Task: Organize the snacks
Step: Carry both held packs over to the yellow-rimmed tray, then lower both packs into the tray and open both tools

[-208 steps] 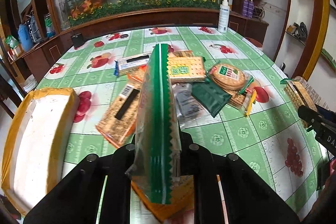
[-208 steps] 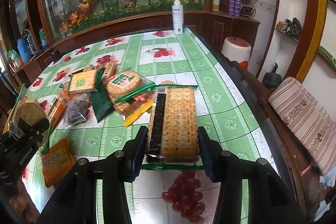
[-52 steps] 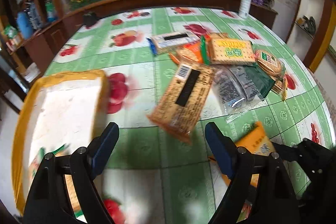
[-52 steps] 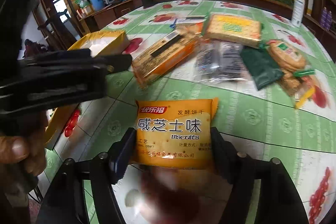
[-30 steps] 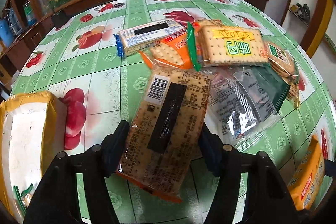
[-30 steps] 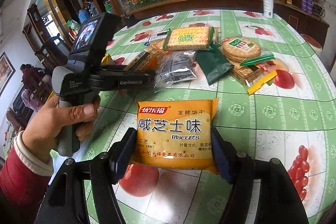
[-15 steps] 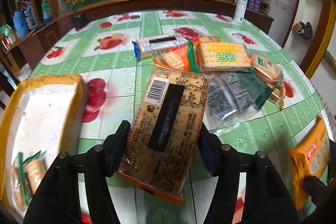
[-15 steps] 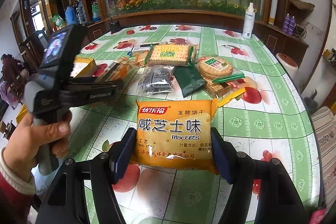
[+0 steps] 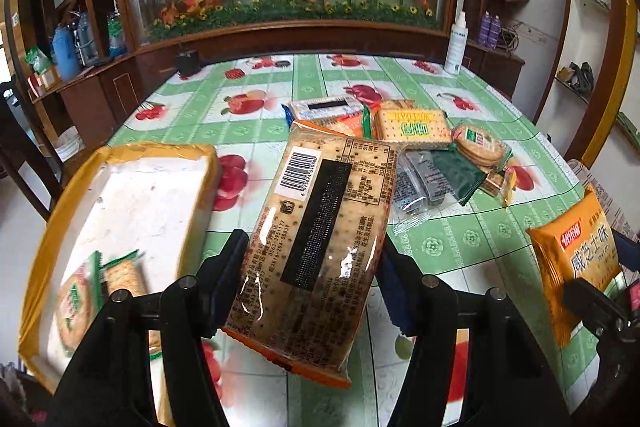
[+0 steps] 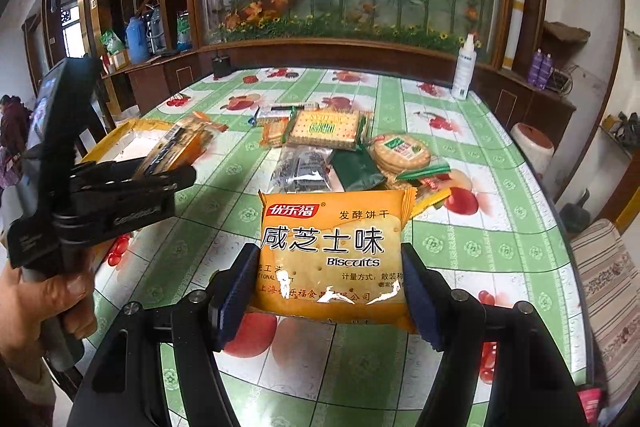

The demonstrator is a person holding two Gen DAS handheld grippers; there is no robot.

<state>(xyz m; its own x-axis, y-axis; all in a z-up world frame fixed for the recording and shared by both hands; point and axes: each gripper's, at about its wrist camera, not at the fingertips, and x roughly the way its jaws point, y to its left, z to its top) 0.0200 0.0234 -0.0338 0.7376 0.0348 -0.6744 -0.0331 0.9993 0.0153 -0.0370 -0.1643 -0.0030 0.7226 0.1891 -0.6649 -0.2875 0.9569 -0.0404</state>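
Worktop [image 9: 312, 75]: fruit-print cloth, snack pile beyond yellow-rimmed box [image 9: 120, 155].
Left claw [image 9: 310, 263]: clamping cracker pack [image 9: 316, 239], right of box.
Right claw [image 10: 328, 275]: clamping orange biscuit bag [image 10: 332, 247], farther right.
Risk: glossy wrappers may slip, missing the box.

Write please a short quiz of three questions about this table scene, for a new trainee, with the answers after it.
1. True or false: both claws hold a snack pack.
2. Which pack does the right claw grip?
A. the round crackers with a green label
B. the orange biscuit pack
C. the dark green pouch
3. Fill in: the box with the yellow rim already holds at least one pack of ____.

Key
1. True: the left claw is shut on the long cracker pack with the barcode, the right one on the orange pack.
2. B
3. crackers, with a green wrapper.
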